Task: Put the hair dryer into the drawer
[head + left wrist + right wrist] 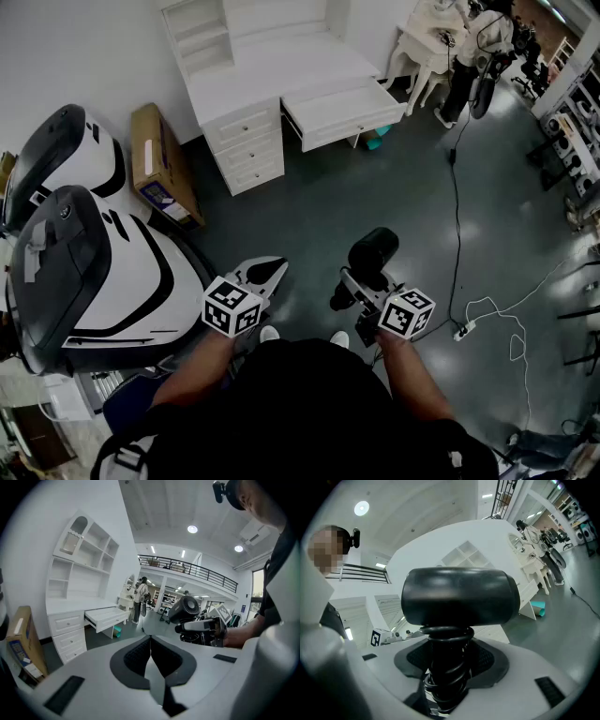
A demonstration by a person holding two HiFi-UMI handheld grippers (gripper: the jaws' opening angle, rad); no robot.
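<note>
The black hair dryer (373,253) is held in my right gripper (352,291), whose jaws are shut on its handle with the coiled cord wrapped round it. In the right gripper view the dryer's barrel (459,597) lies crosswise above the jaws of the right gripper (447,667). My left gripper (267,274) is beside it, shut and holding nothing, its pads meeting at the tip (150,639). From there the hair dryer (187,607) shows at the right. The open white drawer (342,112) juts from the desk far ahead and also appears as the drawer (107,617) at mid-left.
A white desk (272,75) with shelves and a stack of small drawers stands against the wall. A cardboard box (164,167) leans at its left. Large white-and-black machines (84,272) fill the left side. A cable and power strip (466,328) lie on the floor at the right.
</note>
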